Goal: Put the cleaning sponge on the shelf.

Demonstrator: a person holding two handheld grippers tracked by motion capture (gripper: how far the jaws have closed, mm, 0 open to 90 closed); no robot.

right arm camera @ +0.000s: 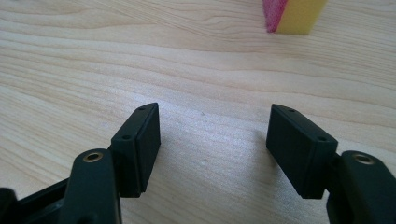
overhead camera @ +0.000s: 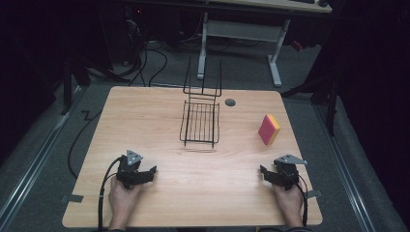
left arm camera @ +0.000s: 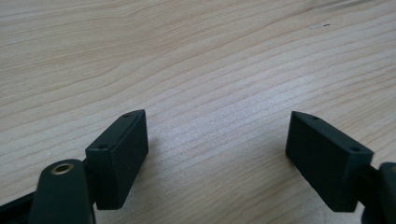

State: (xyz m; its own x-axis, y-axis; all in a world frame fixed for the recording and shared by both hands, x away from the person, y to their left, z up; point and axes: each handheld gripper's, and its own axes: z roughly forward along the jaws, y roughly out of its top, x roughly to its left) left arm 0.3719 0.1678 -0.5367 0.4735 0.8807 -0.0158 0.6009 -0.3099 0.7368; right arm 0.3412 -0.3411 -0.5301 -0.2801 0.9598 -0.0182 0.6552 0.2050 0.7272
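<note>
Setting: a pale wood-grain table on grey carpet in a dim room, a white-legged desk behind it.
Left hand: the left gripper rests low at the table's near left corner, jaws spread wide over bare wood, gripping nothing.
Right hand: the right gripper sits at the near right corner, jaws likewise wide apart and empty.
Rack: a black wire rack stands mid-table, toward the far edge.
Sponge: a block-shaped sponge, pink face and yellow side, stands on the right, beyond the right gripper and well apart from the rack.
</note>
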